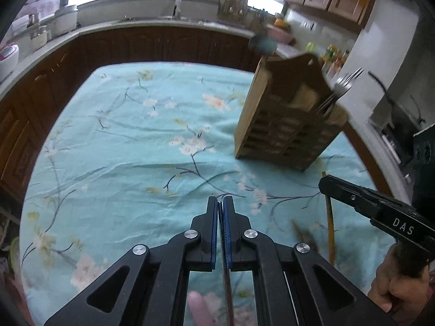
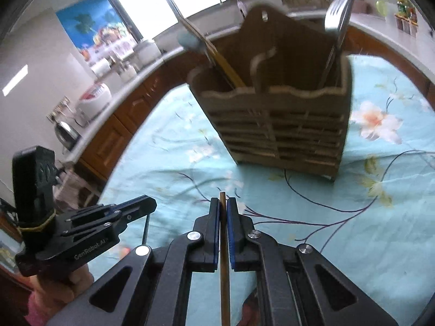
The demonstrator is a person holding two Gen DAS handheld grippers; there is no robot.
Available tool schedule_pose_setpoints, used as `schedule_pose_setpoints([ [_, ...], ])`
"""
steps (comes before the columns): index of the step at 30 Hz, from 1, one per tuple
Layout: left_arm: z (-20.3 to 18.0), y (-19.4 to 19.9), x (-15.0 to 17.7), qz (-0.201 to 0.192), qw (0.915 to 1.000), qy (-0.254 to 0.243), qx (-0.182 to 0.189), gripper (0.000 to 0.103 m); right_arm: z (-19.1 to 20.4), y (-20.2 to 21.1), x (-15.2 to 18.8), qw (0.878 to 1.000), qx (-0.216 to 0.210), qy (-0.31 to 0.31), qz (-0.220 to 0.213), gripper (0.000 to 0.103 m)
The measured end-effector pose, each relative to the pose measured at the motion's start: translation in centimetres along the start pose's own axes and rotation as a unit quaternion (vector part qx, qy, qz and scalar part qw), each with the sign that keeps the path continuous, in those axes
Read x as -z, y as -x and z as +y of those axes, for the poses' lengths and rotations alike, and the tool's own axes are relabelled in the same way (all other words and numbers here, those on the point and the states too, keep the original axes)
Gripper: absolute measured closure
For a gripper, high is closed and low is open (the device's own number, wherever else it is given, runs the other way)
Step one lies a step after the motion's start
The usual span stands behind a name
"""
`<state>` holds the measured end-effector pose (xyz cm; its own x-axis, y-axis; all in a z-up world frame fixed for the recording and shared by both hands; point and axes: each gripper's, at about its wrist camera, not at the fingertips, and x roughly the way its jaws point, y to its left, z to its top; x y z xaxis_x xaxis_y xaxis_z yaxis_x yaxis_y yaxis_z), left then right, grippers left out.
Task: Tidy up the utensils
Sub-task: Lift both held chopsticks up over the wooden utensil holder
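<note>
We hold our right gripper (image 2: 223,206) clenched on a thin wooden stick (image 2: 224,271), which runs back between the blue pads. Our left gripper (image 1: 220,203) is clamped on a slim metal utensil (image 1: 227,293); we cannot tell which kind. Both hang above the flowered tablecloth (image 1: 122,135). Ahead stands the wooden utensil holder (image 2: 274,125), with forks (image 2: 339,13) in its right compartment and a yellow-handled tool (image 2: 228,68) in its left.

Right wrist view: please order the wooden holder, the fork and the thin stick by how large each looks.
1. wooden holder
2. thin stick, nearness enlarges it
3. fork, partly hidden inside the holder
</note>
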<state>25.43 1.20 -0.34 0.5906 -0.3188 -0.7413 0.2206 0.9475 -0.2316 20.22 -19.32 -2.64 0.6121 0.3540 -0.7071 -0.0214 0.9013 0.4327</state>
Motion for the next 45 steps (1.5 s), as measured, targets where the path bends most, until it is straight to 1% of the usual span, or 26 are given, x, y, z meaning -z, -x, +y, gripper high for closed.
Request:
schedule_pose_setpoints([
  [4,-0.4,3.4,0.9,-0.023,0.9997,0.0,0.007,0.1,0.7,2.4,-0.2,1.0,-0.013,0.001,-0.024,0.098],
  [13,-1.7,9.8,3.0,-0.065,0.9978,-0.009,0.015,0.1,1.2,6.9,0.6,0.998,-0.019,0.004,-0.067,0.098],
  [18,-2.1,11.7,3.9,-0.08,0.9966,-0.014,0.011,0.1,1.2,9.1,1.1,0.996,-0.016,0.008,-0.084,0.098],
  [22,-2.0,13.5,4.3,-0.095,0.9954,-0.006,0.013,0.1,1.2,10.4,1.5,0.995,-0.015,0.011,-0.097,0.098],
  [30,-2.2,16.2,4.9,-0.137,0.9906,-0.003,0.009,0.1,1.7,12.8,1.7,0.992,-0.009,0.019,-0.125,0.098],
  [37,-1.5,17.4,5.3,-0.163,0.9865,0.012,0.008,0.101,2.1,14.0,1.7,0.99,-0.003,0.025,-0.141,0.098],
  [45,-0.6,17.8,5.1,-0.179,0.9833,0.029,0.015,0.101,2.1,14.4,1.3,0.988,0.004,0.028,-0.152,0.098],
])
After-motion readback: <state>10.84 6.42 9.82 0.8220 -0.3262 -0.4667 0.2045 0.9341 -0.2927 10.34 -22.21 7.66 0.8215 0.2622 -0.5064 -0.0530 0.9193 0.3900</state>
